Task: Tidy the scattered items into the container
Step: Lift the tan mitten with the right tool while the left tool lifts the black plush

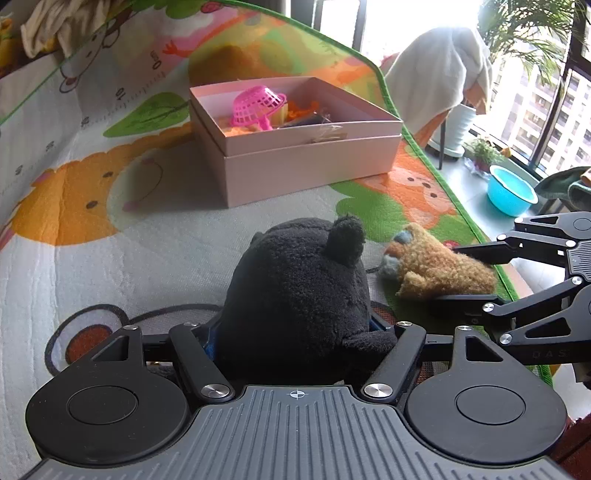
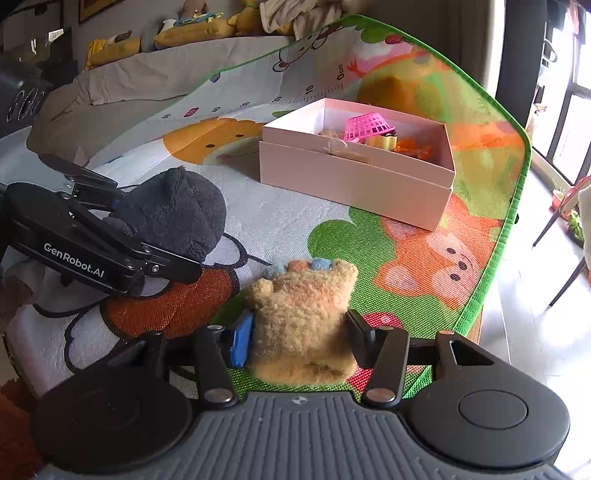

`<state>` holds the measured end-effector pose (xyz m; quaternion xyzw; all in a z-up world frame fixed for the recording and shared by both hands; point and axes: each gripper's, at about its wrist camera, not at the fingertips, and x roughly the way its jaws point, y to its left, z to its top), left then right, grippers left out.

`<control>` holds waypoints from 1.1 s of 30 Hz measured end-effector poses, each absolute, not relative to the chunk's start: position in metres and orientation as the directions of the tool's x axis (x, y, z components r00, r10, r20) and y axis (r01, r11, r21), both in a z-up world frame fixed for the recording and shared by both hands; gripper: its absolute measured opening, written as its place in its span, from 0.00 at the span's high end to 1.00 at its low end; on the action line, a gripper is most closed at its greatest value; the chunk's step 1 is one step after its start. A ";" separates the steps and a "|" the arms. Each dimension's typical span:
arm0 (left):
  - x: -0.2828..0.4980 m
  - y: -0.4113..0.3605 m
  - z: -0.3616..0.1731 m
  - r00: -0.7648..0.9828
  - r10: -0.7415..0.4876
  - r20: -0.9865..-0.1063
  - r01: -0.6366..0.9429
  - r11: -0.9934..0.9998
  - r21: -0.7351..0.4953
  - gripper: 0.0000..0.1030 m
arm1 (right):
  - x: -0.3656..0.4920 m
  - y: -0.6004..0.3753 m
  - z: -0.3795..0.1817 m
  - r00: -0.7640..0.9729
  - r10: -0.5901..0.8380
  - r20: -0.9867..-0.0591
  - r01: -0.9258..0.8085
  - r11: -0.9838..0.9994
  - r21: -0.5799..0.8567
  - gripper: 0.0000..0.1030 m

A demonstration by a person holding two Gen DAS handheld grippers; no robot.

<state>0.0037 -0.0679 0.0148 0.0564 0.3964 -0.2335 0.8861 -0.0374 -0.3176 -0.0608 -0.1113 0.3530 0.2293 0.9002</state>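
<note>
Plush toys first: through the left wrist, my left claw (image 1: 295,332) squeezes the black plush (image 1: 299,291) mid-mat (image 1: 110,258), short of the pink box (image 1: 314,162). Through the right wrist, my right claw (image 2: 295,339) pinches the tan mitten (image 2: 303,325) near the mat's right edge; I judge either soft grip could slip when lifted.

Daylight pours in from tall windows (image 1: 417,22) beyond the play mat's (image 1: 110,258) far right corner, blown out to pure white in the left wrist view. A draped white cloth (image 1: 443,70) beside them glares. The pink box (image 1: 306,162) casts a soft shadow toward the mat's near left. Both fisheye pictures are sharp in the middle; the mat's green edge bows and the frame corners darken. The right wrist view's left side is dim.
</note>
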 end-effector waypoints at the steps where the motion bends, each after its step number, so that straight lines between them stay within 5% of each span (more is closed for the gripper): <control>1: 0.001 -0.068 0.015 0.574 -0.373 -0.729 0.462 0.882 -0.087 0.27 | -0.039 -0.318 -0.060 0.644 0.335 -0.688 -0.492 0.870 -0.037 0.51; 17: -0.054 -0.071 0.042 0.574 -0.446 -0.687 0.532 0.841 -0.102 0.27 | -0.059 -0.341 -0.026 0.675 0.333 -0.658 -0.452 0.892 -0.012 0.58; 33: 0.055 -0.105 0.161 0.708 -0.572 -0.414 0.593 0.800 -0.091 0.27 | 0.045 -0.347 0.071 0.858 0.319 -0.402 -0.393 0.913 -0.115 0.58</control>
